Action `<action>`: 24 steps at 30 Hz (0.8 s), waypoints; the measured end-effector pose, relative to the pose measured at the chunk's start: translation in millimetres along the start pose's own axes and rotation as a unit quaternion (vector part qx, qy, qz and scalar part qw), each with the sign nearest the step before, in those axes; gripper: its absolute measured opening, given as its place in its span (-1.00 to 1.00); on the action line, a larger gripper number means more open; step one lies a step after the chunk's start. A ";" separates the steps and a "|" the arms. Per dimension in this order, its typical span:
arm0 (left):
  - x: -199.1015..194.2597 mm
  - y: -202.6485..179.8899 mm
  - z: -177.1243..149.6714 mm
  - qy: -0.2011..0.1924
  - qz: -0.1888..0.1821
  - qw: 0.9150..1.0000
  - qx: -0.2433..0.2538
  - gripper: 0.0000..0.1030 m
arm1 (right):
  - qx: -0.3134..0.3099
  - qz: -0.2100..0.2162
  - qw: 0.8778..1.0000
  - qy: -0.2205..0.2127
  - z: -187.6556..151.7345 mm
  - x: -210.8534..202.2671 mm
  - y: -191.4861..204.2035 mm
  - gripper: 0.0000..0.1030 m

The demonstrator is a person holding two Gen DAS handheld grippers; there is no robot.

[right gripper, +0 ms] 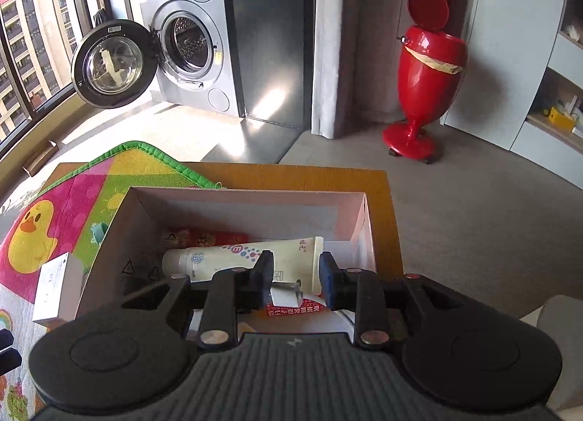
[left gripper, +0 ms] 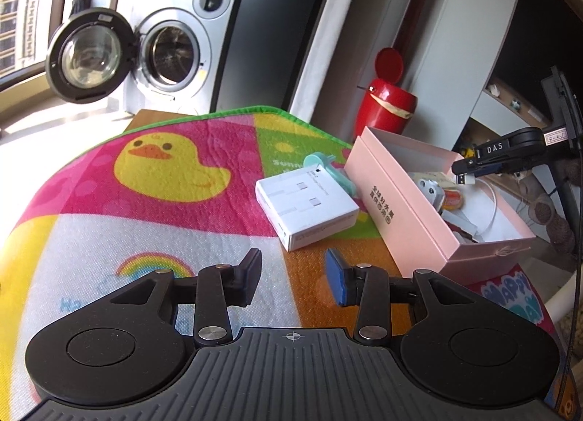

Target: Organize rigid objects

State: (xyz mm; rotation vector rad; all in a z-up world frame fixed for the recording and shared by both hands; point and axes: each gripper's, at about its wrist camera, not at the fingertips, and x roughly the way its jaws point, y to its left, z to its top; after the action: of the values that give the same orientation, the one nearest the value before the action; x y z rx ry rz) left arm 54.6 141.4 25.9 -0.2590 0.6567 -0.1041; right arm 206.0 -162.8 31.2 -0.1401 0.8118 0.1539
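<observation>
A pink open box (left gripper: 397, 209) sits on the colourful duck mat (left gripper: 164, 166) and holds several small items. A white cable box (left gripper: 306, 209) lies just left of it, with a mint-green object (left gripper: 324, 166) behind. My left gripper (left gripper: 293, 277) is open and empty, low over the mat in front of the white box. My right gripper (right gripper: 296, 277) is open over the pink box (right gripper: 247, 199), above a cream tube (right gripper: 240, 257). In the left wrist view the right gripper (left gripper: 462, 177) hovers over the box with a USB plug under its tip.
A red pedestal bin (right gripper: 426, 67) with its lid up stands on the floor past the wooden table (right gripper: 382, 180). A washing machine (right gripper: 189, 42) with its door open stands at the back by the window. Shelves are at the right.
</observation>
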 end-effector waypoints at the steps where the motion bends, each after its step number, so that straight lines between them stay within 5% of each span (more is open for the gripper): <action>1: 0.0 1.0 -0.2 -0.002 0.003 1.000 0.000 -0.17 | -0.013 -0.016 1.000 -0.016 -0.6 -7.7 8.6 -0.38; 3: -0.4 3.0 -0.7 -0.008 0.017 1.000 0.000 -0.17 | -0.040 -0.012 0.998 -0.040 -1.3 -22.5 29.6 -0.34; 5: -1.8 6.2 -0.1 -0.015 0.037 0.999 -0.001 -0.17 | -0.053 0.043 0.997 -0.036 3.4 -33.9 57.9 -0.28; 7: -3.1 10.1 1.3 -0.016 0.048 0.999 0.000 -0.17 | -0.051 0.111 0.992 -0.005 13.8 -34.8 88.3 -0.27; 10: -1.5 16.2 1.8 -0.001 0.056 0.998 -0.005 -0.17 | -0.052 0.153 0.986 0.044 28.1 -17.0 137.1 -0.27; 18: -5.8 29.1 -1.8 0.006 0.043 0.999 -0.010 -0.17 | -0.123 0.029 0.990 0.060 48.0 62.4 213.2 -0.28; 24: -16.0 45.8 -4.4 -0.006 0.030 0.999 -0.034 -0.17 | -0.155 0.017 0.984 0.084 34.3 73.5 220.0 -0.55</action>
State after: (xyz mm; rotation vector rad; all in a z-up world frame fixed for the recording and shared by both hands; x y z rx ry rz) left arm 39.9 187.4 19.6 -0.3061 0.6564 -0.0230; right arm 238.3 65.1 -13.5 -0.4368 0.9559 0.3043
